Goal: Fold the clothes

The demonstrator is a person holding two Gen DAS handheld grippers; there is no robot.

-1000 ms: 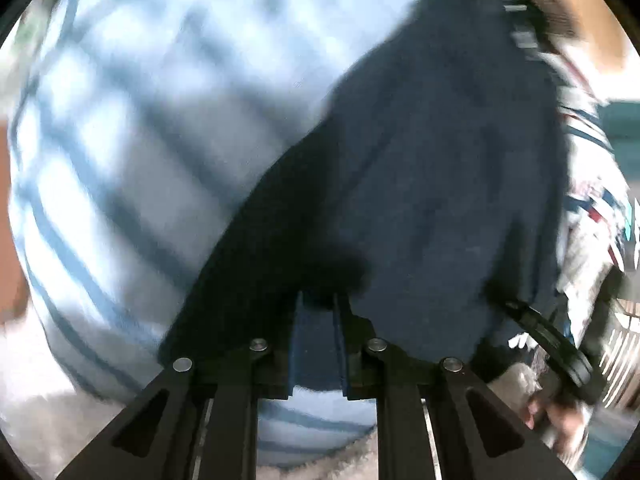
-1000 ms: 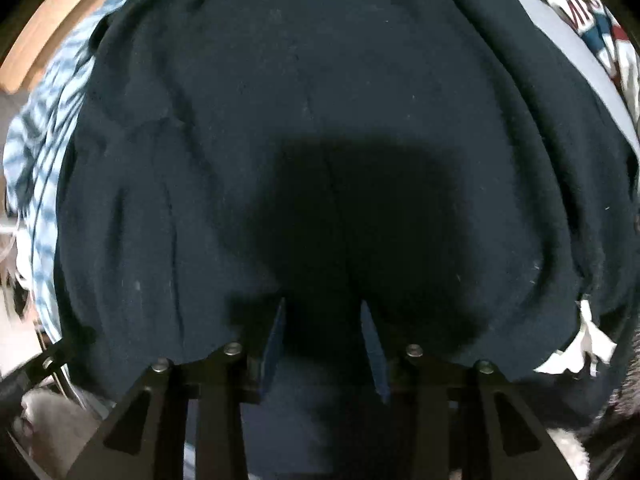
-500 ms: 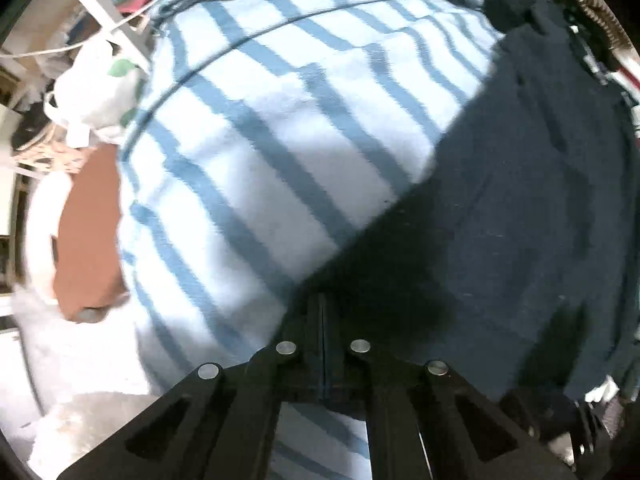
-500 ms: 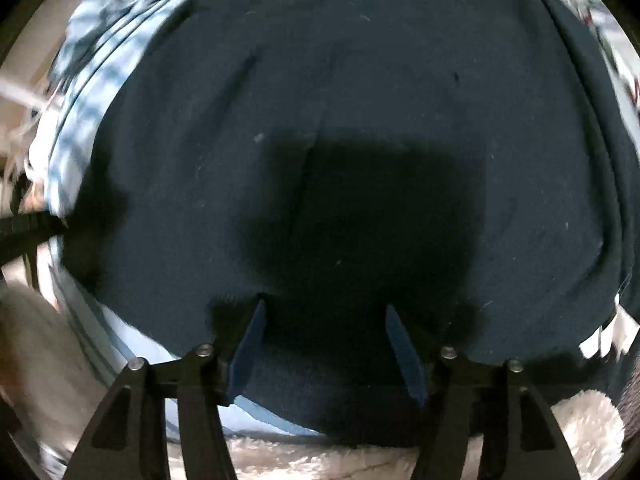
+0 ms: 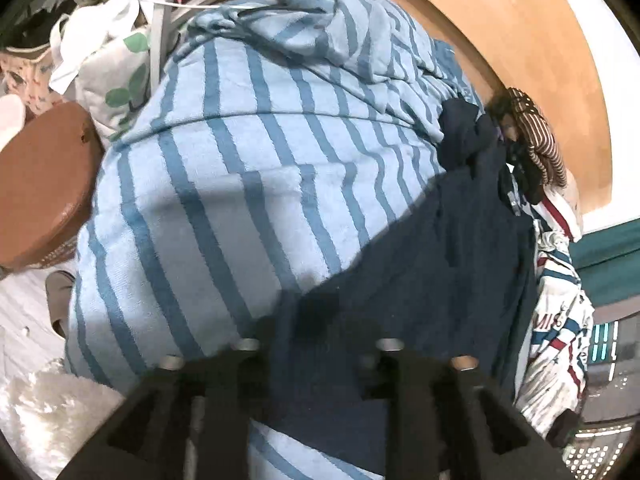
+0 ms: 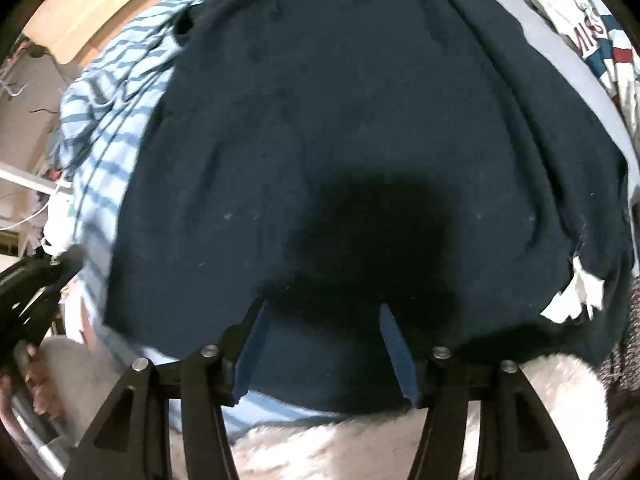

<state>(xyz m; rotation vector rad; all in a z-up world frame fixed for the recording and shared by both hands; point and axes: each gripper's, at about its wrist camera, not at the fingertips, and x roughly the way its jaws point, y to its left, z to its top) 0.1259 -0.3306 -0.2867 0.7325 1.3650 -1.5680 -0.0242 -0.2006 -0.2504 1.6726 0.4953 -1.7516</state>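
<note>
Beyond the opening left tongs [image 5: 316,344] and the closing, empty right tongs [image 6: 322,320], "MIS" is read on a jersey [image 6: 588,36].

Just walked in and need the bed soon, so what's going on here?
A person with a gripper in each hand is folding clothes. A navy top lies spread over a blue striped blanket. The left gripper is opening and the right gripper closing a little; neither pinches the cloth. More clothes are piled alongside.

sweater [image 6: 352,120] on blanket [image 5: 224,208], jersey [image 6: 592,32] right
</note>
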